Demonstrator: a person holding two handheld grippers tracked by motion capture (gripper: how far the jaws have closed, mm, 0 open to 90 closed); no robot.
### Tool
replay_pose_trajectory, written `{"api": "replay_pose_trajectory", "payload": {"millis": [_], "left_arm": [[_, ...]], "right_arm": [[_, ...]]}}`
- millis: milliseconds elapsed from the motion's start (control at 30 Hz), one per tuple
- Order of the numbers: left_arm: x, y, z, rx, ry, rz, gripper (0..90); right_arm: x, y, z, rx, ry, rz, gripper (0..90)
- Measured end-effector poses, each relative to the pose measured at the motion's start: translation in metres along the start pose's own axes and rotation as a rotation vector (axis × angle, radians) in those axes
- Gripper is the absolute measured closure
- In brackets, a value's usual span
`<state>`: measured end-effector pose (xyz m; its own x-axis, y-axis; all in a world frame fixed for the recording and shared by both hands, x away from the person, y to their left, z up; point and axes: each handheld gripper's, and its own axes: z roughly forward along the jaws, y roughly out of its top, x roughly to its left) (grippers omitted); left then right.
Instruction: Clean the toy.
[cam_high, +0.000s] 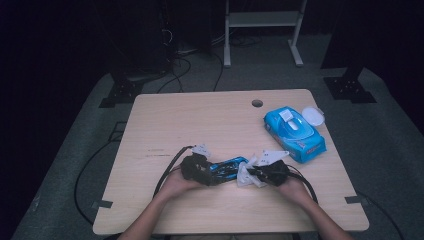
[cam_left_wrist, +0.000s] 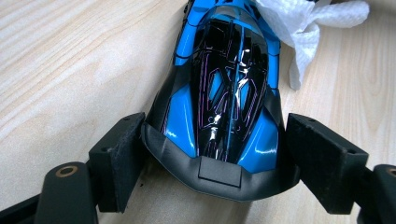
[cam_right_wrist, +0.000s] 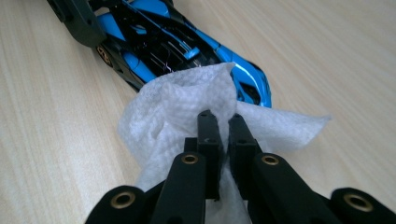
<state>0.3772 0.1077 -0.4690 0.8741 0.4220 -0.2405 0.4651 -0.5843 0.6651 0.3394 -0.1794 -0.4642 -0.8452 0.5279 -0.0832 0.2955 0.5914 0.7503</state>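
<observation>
A blue and black toy car lies on the wooden table near its front edge. My left gripper is shut on one end of the car. In the left gripper view the car sits between the two black pads, which touch its sides. My right gripper is shut on a crumpled white wipe. In the right gripper view the jaws pinch the wipe, which rests against the other end of the car. The wipe drapes over the car's far tip.
A blue pack of wipes lies at the right of the table, with a round white lid beside it. A cable hole sits near the far edge. Cables trail from both grippers toward the person.
</observation>
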Motion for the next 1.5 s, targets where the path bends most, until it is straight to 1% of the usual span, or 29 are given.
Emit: {"api": "replay_pose_trajectory", "payload": {"millis": [100,167,200,267,300,333,433,467,533,567,633,667,733,767,800,833,867,900,933,1000,1033,1067,1100,1200,1267,1333,1367,1400,1500], "left_arm": [[0.001,0.000,0.000,-0.002,-0.007,-0.006,22.1],[0.002,0.000,-0.001,-0.002,-0.014,-0.010,22.2],[0.002,0.000,-0.001,-0.003,-0.016,-0.014,22.1],[0.003,0.000,-0.001,-0.002,-0.021,-0.016,22.0],[0.003,0.000,-0.001,0.002,-0.024,-0.020,21.8],[0.003,0.001,-0.002,0.003,-0.028,-0.026,21.7],[0.005,0.000,-0.007,-0.002,-0.044,-0.047,21.1],[0.006,0.000,-0.010,-0.008,-0.042,-0.053,21.1],[0.007,-0.001,-0.015,-0.009,-0.056,-0.075,22.7],[0.007,-0.002,-0.016,0.001,-0.058,-0.081,24.6],[0.008,-0.001,-0.018,0.023,-0.056,-0.103,25.0],[0.008,-0.001,-0.019,0.028,-0.054,-0.113,25.2],[0.010,-0.001,-0.021,0.038,-0.064,-0.140,25.5],[0.012,-0.002,-0.023,0.032,-0.095,-0.155,26.2],[0.014,-0.003,-0.027,0.017,-0.105,-0.177,31.1],[0.014,-0.003,-0.027,0.017,-0.105,-0.177,31.7],[0.015,-0.003,-0.029,0.002,-0.110,-0.191,31.7],[0.016,-0.003,-0.031,-0.007,-0.106,-0.194,35.5],[0.016,-0.003,-0.031,0.001,-0.096,-0.195,38.2],[0.017,-0.003,-0.029,0.019,-0.089,-0.208,39.1],[0.017,-0.003,-0.027,0.021,-0.078,-0.210,41.9],[0.017,-0.003,-0.026,0.016,-0.082,-0.219,42.9],[0.017,-0.002,-0.026,0.015,-0.079,-0.218,44.8],[0.015,-0.002,-0.025,0.014,-0.080,-0.218,46.7],[0.013,-0.001,-0.026,0.019,-0.068,-0.194,47.4],[0.012,-0.001,-0.027,0.017,-0.064,-0.181,49.1],[0.012,-0.002,-0.029,0.006,-0.055,-0.163,52.7],[0.010,-0.002,-0.030,0.006,-0.039,-0.143,57.2],[0.009,-0.002,-0.029,-0.001,-0.032,-0.134,57.3]], "right_arm": [[-0.002,0.001,0.000,0.010,0.014,0.013,85.7],[-0.004,0.004,-0.001,0.021,0.021,0.011,85.7],[-0.006,0.006,-0.002,0.013,0.025,0.013,85.6],[-0.012,0.010,-0.005,-0.007,0.042,0.040,85.3],[-0.014,0.013,-0.005,-0.009,0.051,0.052,85.3],[-0.016,0.015,-0.004,-0.006,0.060,0.051,85.3],[-0.019,0.019,-0.001,0.002,0.064,0.052,85.0],[-0.019,0.019,0.001,0.001,0.066,0.051,85.1],[-0.018,0.018,0.003,0.017,0.070,0.048,85.0],[-0.017,0.018,0.005,0.025,0.071,0.044,84.7],[-0.017,0.016,0.006,0.027,0.071,0.046,84.5],[-0.017,0.016,0.006,0.024,0.071,0.051,84.5],[-0.018,0.015,0.004,0.013,0.070,0.062,84.4],[-0.019,0.015,0.004,0.008,0.069,0.064,84.2],[-0.019,0.015,0.003,0.007,0.066,0.063,84.2],[-0.019,0.015,0.003,0.007,0.066,0.063,84.2],[-0.019,0.015,0.002,0.007,0.064,0.066,84.2],[-0.019,0.015,0.002,0.007,0.062,0.066,84.2],[-0.020,0.015,0.002,0.006,0.065,0.067,84.2],[-0.020,0.015,0.003,0.005,0.064,0.067,84.2],[-0.020,0.015,0.004,0.005,0.067,0.068,84.2],[-0.020,0.015,0.004,0.008,0.067,0.069,84.2],[-0.020,0.015,0.004,0.010,0.066,0.064,84.2],[-0.021,0.014,0.005,0.011,0.070,0.074,84.2],[-0.021,0.013,0.006,0.017,0.072,0.076,84.2],[-0.020,0.013,0.007,0.023,0.072,0.074,84.2],[-0.021,0.013,0.007,0.022,0.075,0.076,84.2],[-0.021,0.013,0.007,0.023,0.072,0.075,84.0],[-0.025,0.013,0.003,0.020,0.069,0.084,83.5]]}}
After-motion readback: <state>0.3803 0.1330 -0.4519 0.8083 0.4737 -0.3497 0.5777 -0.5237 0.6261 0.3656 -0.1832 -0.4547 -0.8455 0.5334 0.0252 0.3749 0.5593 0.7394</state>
